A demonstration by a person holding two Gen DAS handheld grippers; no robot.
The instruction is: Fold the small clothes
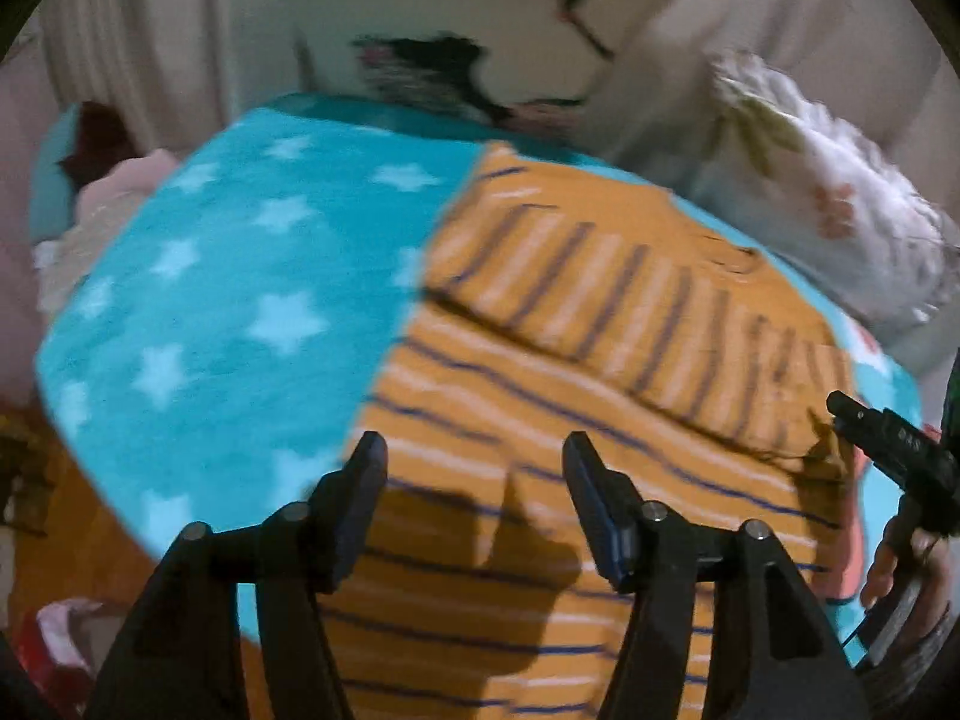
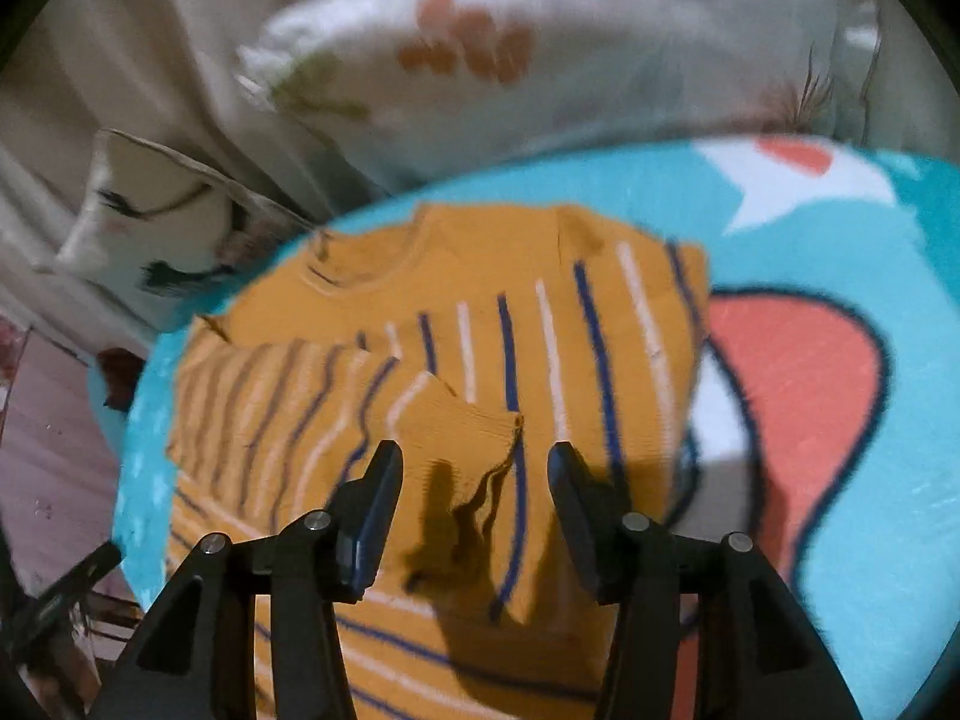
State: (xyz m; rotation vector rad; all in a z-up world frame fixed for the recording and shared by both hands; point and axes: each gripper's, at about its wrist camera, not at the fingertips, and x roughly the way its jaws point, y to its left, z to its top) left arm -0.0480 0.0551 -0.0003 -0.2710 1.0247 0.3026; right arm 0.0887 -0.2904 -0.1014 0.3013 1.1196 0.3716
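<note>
Though both views are blurred, the sweater (image 1: 600, 360) reads clearly: orange with navy and white stripes, lying on a teal blanket (image 1: 240, 300), one sleeve folded across the body. Left gripper (image 1: 474, 468) hangs over the striped body, fingers apart, nothing between them, pads clear of the cloth. Right gripper (image 2: 474, 468) hangs above the sleeve cuff (image 2: 474, 450), fingers likewise spread and empty. Right gripper also shows at the left view's right edge. Pale bedding (image 2: 540, 30) lies beyond the blanket.
</note>
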